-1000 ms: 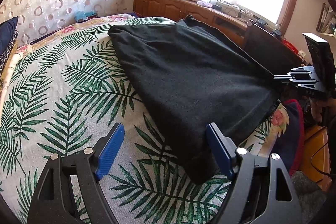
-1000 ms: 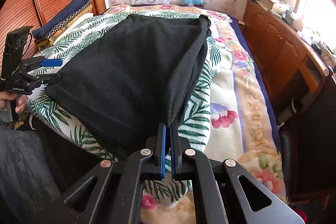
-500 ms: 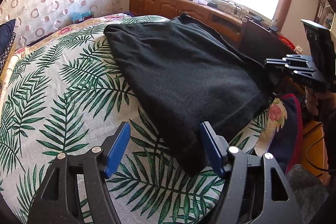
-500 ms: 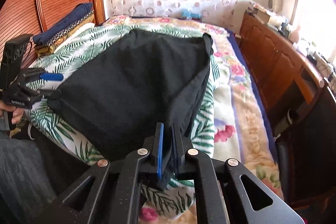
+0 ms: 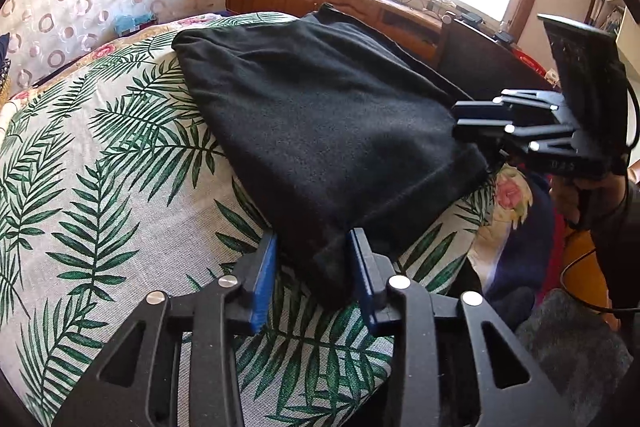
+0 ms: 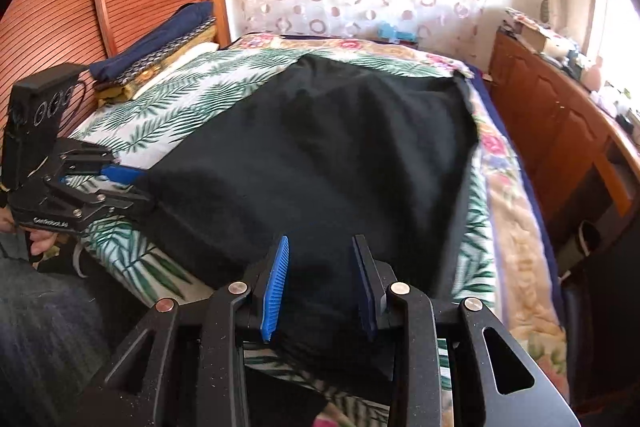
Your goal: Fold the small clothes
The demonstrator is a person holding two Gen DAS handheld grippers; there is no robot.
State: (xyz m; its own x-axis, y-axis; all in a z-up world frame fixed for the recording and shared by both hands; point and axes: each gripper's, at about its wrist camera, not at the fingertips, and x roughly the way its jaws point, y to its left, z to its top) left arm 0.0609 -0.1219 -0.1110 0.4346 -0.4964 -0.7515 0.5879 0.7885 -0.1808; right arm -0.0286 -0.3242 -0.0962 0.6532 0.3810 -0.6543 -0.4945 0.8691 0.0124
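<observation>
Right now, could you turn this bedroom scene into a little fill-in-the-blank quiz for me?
1. The cloth spread on the bed is ___ in colour.
2. The bedspread beneath it is printed with green ___.
3. The left gripper has its fingers ___, one on each side of a corner of the cloth.
4. The right gripper has ___ pads on its fingers.

Answers: black; leaves; open; blue

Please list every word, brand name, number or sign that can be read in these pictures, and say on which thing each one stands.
"GenRobot.AI": small white print on the black body of the left gripper, seen from the right wrist camera; the last letters are uncertain.
A short white print on the body of the right gripper, seen from the left wrist camera, is too blurred to read.
No other readable text shows, on the black garment or elsewhere.
</observation>
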